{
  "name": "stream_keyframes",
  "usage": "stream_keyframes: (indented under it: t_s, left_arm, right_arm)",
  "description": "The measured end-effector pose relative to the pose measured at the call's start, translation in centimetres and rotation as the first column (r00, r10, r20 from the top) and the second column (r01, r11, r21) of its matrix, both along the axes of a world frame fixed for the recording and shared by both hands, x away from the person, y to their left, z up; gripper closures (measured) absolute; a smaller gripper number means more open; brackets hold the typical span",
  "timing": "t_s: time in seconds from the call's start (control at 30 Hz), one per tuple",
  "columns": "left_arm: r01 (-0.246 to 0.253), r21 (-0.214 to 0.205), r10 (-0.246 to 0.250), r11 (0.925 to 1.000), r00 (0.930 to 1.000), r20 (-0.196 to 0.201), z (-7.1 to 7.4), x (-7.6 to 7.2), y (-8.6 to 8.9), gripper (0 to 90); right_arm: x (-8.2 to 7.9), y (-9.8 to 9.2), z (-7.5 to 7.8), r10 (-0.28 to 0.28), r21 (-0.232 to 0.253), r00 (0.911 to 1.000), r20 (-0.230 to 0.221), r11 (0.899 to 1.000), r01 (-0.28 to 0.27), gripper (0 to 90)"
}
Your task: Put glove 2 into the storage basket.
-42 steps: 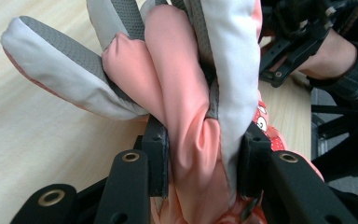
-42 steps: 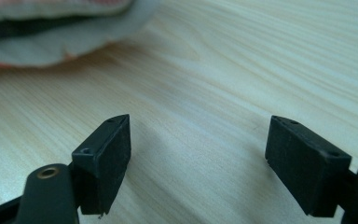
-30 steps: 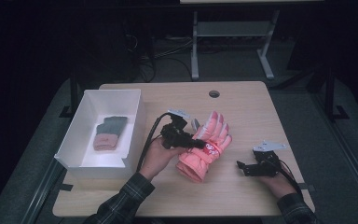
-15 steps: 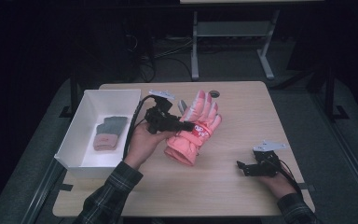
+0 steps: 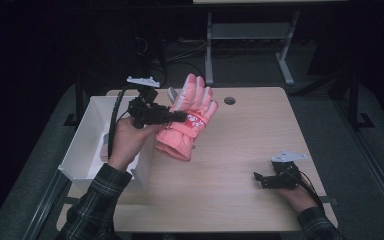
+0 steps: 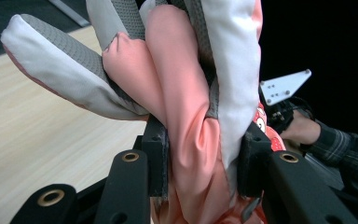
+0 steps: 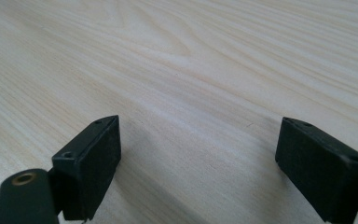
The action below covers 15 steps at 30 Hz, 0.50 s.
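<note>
High view: my left gripper point(image 5: 180, 117) pinches the pink glove point(image 5: 187, 120) above the table point(image 5: 240, 150).
Its fingers point up and away. The white bin point(image 5: 87, 140) sits below my hand; my right gripper point(image 5: 256, 177) rests spread, well apart.

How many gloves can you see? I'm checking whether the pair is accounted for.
2 at most. A pink glove is clamped in the left gripper beside the white bin. A pink edge in the bin, mostly hidden behind the hand, may be another.
</note>
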<state>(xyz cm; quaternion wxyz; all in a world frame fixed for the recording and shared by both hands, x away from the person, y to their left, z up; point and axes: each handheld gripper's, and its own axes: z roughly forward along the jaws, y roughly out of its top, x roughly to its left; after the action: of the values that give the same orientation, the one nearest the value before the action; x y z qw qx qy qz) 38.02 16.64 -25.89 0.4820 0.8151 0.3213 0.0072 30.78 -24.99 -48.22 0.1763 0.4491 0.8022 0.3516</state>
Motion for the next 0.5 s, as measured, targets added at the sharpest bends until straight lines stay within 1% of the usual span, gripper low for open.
stream_keyframes:
  t_s: [0.17,0.3,0.5]
  left_arm:
    - [-0.045,-0.006,0.045,0.9990,0.9989,0.007,0.8,-0.1,2.0,62.7]
    - [-0.073,-0.004,0.073,0.9974,0.9973,0.010,1.1,0.0,3.5,62.7]
    - [-0.127,-0.007,0.127,0.9918,0.9918,0.013,1.5,-0.1,6.0,62.7]
  right_arm:
    - [0.0,0.0,0.0,0.000,0.000,1.0000,0.002,1.000,0.000,13.6]
    - [0.0,0.0,0.0,0.000,-0.001,1.0000,0.002,1.000,0.000,13.6]
    - [0.0,0.0,0.0,-0.001,0.000,1.0000,0.001,1.000,0.001,13.6]
